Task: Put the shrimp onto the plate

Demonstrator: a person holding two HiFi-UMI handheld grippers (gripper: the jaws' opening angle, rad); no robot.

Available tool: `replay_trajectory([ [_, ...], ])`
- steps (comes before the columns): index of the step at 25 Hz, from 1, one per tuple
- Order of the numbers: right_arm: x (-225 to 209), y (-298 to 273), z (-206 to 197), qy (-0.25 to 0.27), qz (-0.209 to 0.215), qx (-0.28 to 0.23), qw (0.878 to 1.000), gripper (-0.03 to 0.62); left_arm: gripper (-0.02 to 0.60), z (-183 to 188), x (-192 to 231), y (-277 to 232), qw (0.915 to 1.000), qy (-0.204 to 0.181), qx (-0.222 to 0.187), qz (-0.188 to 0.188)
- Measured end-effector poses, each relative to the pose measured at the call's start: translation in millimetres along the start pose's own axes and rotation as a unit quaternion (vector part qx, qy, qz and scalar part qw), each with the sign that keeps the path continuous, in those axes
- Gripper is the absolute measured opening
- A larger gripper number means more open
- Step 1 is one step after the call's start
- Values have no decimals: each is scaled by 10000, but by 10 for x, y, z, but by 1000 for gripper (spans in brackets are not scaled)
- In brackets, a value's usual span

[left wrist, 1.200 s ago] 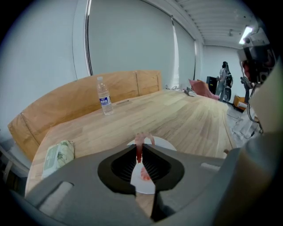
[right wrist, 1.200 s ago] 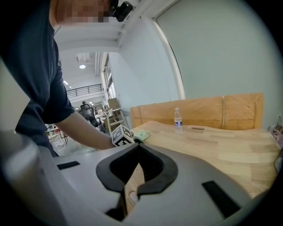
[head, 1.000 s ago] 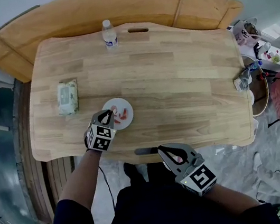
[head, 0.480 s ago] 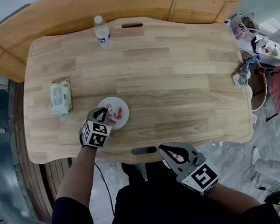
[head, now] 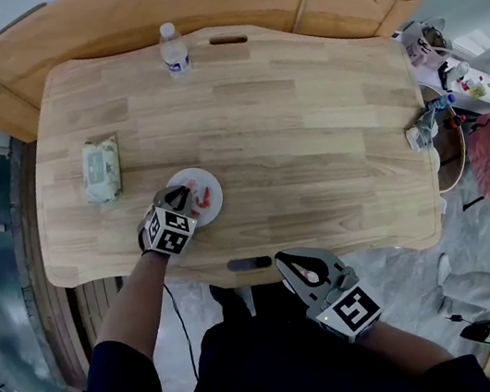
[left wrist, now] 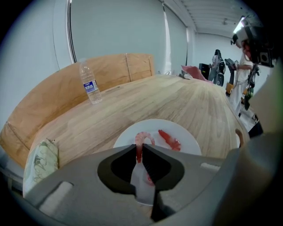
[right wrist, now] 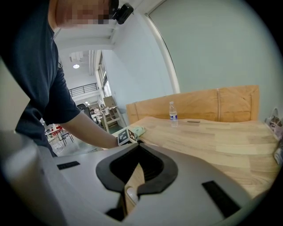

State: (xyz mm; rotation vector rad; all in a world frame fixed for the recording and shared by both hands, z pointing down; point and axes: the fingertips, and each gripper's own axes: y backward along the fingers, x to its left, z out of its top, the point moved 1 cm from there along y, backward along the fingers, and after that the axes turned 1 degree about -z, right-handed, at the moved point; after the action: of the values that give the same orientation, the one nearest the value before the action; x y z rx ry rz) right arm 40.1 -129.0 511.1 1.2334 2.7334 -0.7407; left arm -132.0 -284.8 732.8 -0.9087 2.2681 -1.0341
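My left tongs [left wrist: 139,145] are pinched narrow on one shrimp [left wrist: 138,139], held just over the near edge of the plate [left wrist: 154,126]. Its curled body arches out past the tips above the white. The right tongs [right wrist: 131,189] are nearly closed with nothing between them, well apart from the plate, off the near edge of the table [head: 309,132] by my body.

I judge the shrimp to be light, soft and bendy, probably slick, so it needs a gentle squeeze or it will squash or squirt out sideways. The thick middle of the curl looks like the best place to hold it. The thin tail end would likely flop or tear. Right now the grip looks to sit on one leg of the curl, which seems good enough for a short drop.

Counting: I make out two shrimp for sure, the one in the tongs and another shrimp [left wrist: 170,140] lying on the plate just right of it. A reddish bit lower between the jaws could be the same shrimp's tail, I cannot tell. There is one plate. One bottle [left wrist: 90,84] stands far beyond the plate, and one wipes pack [left wrist: 42,156] lies to the plate's left
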Motion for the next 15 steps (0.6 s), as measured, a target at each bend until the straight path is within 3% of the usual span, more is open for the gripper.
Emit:
replay_trajectory([
  [15, 28, 12, -38, -24, 65, 28, 10000, 11, 49, 1, 5, -60, 9996, -209, 154, -77],
])
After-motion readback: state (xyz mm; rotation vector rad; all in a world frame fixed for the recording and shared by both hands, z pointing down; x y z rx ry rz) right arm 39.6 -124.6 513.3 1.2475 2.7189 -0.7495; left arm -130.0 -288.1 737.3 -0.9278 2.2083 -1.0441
